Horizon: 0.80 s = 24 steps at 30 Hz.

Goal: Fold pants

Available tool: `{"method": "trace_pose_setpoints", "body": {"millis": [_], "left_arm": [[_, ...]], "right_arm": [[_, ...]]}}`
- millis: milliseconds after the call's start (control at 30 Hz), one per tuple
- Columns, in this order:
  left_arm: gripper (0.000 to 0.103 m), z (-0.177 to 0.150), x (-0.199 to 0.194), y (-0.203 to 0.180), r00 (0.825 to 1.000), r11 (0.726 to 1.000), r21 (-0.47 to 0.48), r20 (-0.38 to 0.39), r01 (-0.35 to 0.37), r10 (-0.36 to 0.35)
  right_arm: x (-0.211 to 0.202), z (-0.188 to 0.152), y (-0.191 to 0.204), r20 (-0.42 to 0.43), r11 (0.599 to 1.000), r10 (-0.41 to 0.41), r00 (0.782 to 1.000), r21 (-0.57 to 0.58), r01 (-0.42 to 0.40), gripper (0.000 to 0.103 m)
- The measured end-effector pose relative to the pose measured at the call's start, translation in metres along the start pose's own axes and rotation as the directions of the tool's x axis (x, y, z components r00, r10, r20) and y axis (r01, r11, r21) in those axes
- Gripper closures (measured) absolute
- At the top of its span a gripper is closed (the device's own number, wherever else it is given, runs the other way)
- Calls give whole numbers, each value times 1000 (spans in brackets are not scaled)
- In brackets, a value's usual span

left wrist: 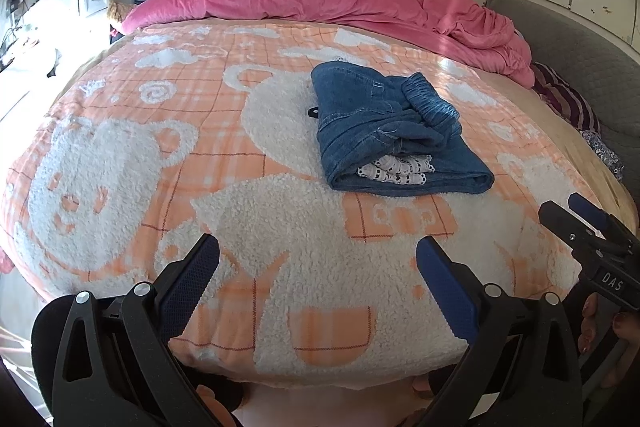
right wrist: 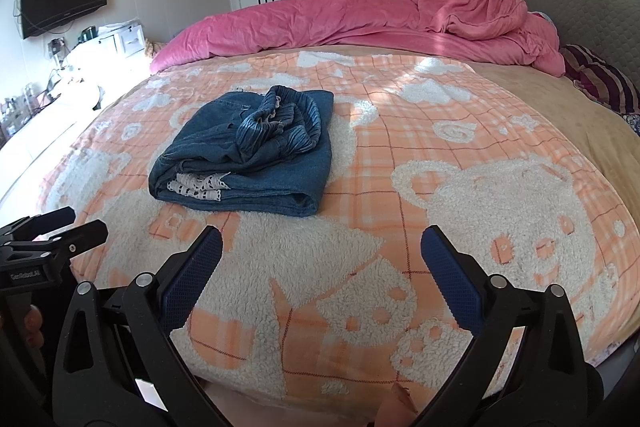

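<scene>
Pants [left wrist: 396,131] folded into compact bundle, centre-right of left view, on blanket [left wrist: 256,211]. My left gripper [left wrist: 318,267] and right gripper [right wrist: 322,259]: fingers spread, empty, near lower edge, well apart from pants. Folding appears done; waistband slightly bunched, perhaps tidy.

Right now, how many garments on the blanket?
1: folded denim pants mid-blanket, ahead of both open grippers, left gripper and right gripper. Anything tucked inside the folds would be hidden.

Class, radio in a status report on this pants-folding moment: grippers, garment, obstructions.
Left gripper open, empty; right gripper open, empty. Denim pants folded in a bundle on the bear blanket, lace trim showing, untouched. Nothing between grippers and pants.
</scene>
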<state>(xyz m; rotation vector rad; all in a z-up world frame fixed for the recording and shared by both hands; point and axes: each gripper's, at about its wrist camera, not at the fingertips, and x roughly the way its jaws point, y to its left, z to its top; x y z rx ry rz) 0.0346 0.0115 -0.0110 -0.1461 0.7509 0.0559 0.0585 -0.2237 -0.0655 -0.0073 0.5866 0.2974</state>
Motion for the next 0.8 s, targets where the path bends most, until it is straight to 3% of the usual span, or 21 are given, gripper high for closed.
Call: {"method": "trace_pose_setpoints", "body": {"millis": [267, 500, 600, 700, 800], "left_arm": [[5, 2, 4, 1, 1000, 1000, 12, -30, -1, 1], [5, 26, 13, 51, 999, 992, -121, -38, 17, -21], [5, 55, 38, 96, 988, 982, -149, -116, -117, 101], [5, 87, 78, 163, 954, 945, -192, -194, -265, 228], [5, 112, 115, 217, 902, 890, -200, -236, -409, 362]], "right_arm": [[3, -3, -6, -13, 1000, -13, 1000, 12, 13, 9], [16, 7, -38, -25, 996, -77, 997, 47, 78, 9], [21, 25, -87, -22, 978, -193, 981, 79, 194, 9], [36, 43, -160, -89, 936, -311, 946, 141, 321, 9], [62, 59, -233, -176, 885, -414, 893, 151, 440, 9]]}}
